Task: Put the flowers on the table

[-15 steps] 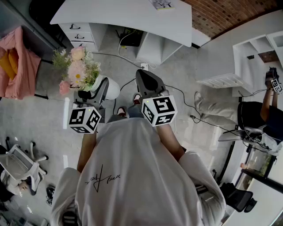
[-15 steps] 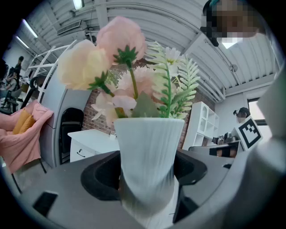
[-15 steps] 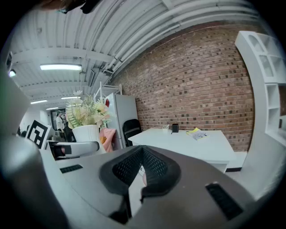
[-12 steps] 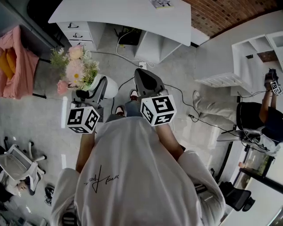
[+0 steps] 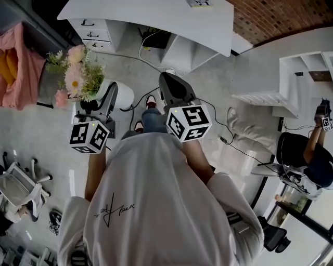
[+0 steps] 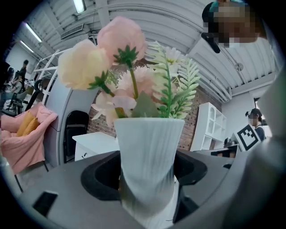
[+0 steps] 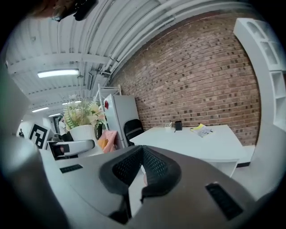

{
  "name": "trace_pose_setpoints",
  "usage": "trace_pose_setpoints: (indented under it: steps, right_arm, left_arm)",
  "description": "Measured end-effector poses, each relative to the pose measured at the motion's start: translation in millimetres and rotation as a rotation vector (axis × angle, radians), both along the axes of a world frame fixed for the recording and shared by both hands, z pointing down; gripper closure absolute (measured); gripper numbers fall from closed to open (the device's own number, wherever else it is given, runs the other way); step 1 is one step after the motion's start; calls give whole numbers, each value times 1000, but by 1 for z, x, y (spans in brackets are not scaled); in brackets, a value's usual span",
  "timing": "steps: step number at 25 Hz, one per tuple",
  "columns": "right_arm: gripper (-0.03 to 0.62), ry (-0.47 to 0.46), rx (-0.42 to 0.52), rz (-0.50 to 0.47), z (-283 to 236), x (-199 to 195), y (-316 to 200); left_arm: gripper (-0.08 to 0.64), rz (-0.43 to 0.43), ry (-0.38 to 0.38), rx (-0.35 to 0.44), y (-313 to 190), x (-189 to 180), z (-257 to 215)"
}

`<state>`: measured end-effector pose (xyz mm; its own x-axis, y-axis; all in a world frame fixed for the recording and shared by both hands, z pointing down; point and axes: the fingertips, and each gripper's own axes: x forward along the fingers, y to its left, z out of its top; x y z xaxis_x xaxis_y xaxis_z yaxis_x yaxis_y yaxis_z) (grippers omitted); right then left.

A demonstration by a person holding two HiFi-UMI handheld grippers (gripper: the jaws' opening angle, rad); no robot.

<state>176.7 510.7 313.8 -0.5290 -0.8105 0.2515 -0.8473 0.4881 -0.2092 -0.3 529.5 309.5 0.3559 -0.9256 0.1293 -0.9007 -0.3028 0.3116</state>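
Note:
A white ribbed vase with pink and cream flowers and green sprigs is carried above the floor. My left gripper is shut on it, a jaw on each side of the vase's body. In the head view the flowers sit at the upper left, ahead of the left gripper. My right gripper is shut and empty, held beside it. The white table stands ahead; in the right gripper view the table lies beyond the right gripper.
White drawers and cables sit under the table. A pink-draped chair is at the left, an office chair at the lower left. A white shelf and a seated person are at the right.
The left gripper and the vase have shifted left and slightly up in the head view. The right gripper has barely moved. The table's edge sits a little nearer.

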Motion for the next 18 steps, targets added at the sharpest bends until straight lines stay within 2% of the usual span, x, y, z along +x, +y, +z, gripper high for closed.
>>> trace_pose_setpoints:
  steps: [4, 14, 18]
  right_arm:
    - [569, -32, -25, -9, 1, 0, -29]
    - [568, -29, -49, -77, 7, -4, -101]
    - [568, -23, -47, -109, 5, 1, -130]
  left_arm:
    - [218, -21, 9, -20, -20, -4, 0]
    - [218, -10, 47, -34, -89, 4, 2]
    - [218, -68, 40, -17, -116, 5, -2]
